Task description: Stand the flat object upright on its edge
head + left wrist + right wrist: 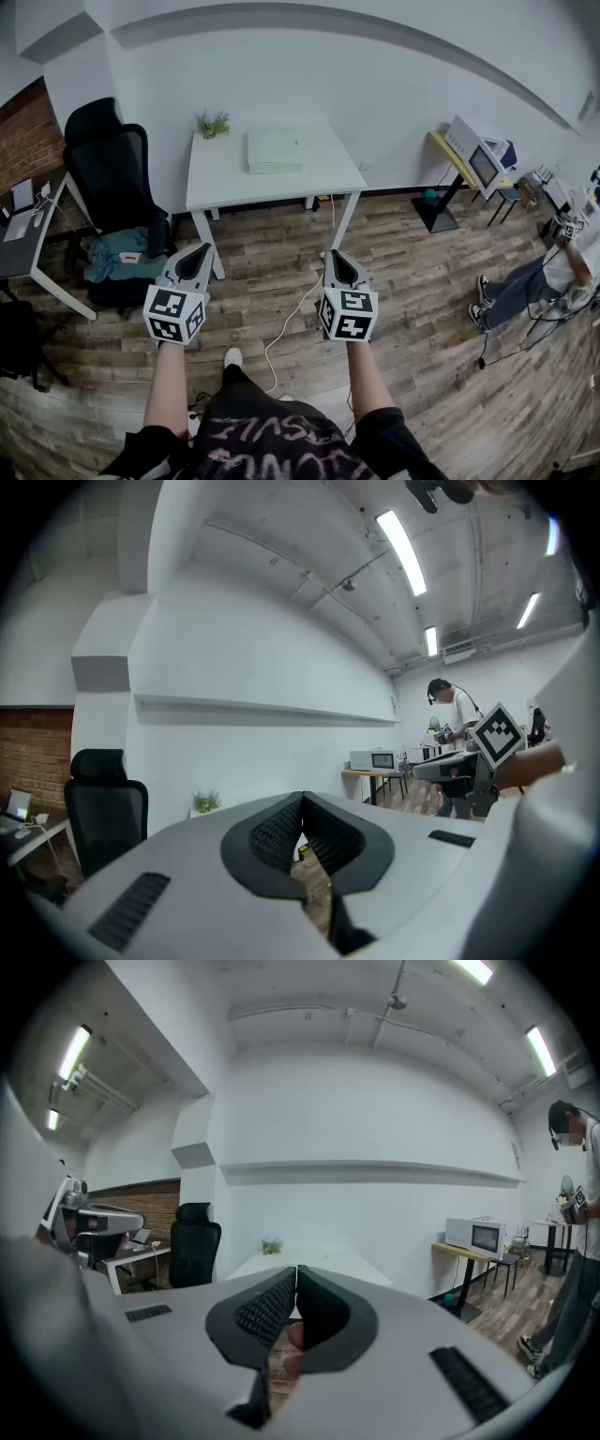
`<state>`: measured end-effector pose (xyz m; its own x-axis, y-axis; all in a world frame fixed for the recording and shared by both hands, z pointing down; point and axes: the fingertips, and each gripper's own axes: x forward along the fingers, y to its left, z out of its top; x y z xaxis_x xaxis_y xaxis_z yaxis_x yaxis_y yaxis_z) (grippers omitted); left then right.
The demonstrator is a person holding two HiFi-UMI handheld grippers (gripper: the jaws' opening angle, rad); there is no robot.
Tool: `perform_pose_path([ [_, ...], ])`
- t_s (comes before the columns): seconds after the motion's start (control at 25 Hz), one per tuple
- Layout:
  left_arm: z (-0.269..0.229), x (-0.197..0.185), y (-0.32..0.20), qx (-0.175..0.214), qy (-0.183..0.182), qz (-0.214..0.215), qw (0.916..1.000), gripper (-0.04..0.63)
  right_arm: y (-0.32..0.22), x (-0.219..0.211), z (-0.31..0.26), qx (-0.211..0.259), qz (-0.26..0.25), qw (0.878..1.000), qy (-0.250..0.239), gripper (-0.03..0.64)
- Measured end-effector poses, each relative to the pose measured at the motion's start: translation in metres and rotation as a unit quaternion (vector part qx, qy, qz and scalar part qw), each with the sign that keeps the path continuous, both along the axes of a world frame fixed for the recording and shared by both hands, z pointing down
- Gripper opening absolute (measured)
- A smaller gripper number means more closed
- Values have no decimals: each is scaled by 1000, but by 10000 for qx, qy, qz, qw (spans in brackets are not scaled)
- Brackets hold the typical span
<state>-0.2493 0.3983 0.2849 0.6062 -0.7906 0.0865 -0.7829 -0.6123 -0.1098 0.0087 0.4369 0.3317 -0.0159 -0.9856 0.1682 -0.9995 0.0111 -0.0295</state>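
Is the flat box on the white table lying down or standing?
Lying down: the box rests broad face up on the table.

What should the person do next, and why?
Probably walk toward the white table: the flat pale object lies on it, well beyond both the left gripper and the right gripper, whose jaws are shut and empty.
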Motion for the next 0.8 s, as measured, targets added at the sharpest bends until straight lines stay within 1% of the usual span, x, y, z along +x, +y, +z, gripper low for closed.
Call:
perform_pose_path([
  [0.08, -3, 3, 1, 74, -92, 35, 9999, 15, 1, 1, 0, -8, 5, 10000, 7, 25],
  [0.16, -5, 7, 2, 106, -90, 84, 9999, 15, 2, 3, 1, -6, 11, 10000, 13, 25],
  [0.52, -1, 12, 3, 58, -97, 21, 9999, 15, 4, 18, 2, 44, 108, 9999, -26, 26],
  [0.8, 5, 15, -6, 20, -208, 36, 9998, 15, -8, 18, 8, 58, 14, 10000, -6, 28],
])
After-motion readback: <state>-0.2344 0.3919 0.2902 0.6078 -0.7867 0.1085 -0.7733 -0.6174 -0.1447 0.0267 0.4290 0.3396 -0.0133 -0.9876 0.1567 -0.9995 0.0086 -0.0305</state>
